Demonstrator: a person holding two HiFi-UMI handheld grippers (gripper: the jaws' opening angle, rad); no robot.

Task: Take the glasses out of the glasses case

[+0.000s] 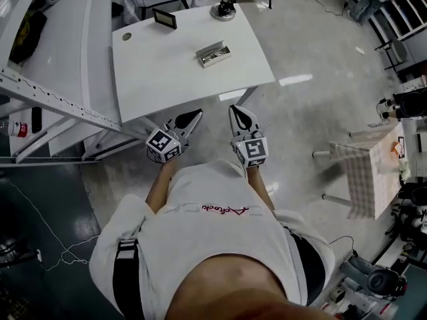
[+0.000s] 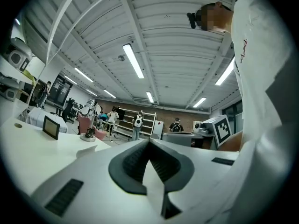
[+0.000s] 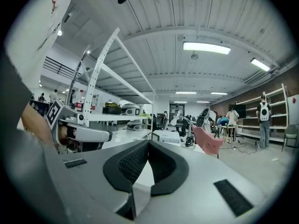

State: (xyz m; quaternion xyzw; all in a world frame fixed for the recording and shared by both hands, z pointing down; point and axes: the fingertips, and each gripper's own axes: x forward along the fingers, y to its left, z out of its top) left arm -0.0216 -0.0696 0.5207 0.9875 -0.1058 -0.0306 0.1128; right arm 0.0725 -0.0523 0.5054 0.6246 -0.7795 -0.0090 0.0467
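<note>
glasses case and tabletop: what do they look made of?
Glasses case: looks like metal or metallic-finish plastic, silver-grey with bright glints; too small to settle.
Tabletop: smooth white, likely laminate or painted board; even colour, faint sheen.

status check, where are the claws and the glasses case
Shut and empty: left claw, right claw, both short of the table. Untouched glasses case mid-table. Nothing between.

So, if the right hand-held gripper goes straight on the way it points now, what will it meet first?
Probably the near edge of the white table; if the right hand-held gripper clears that, the glasses case lies next in line. Height is hard to judge.
</note>
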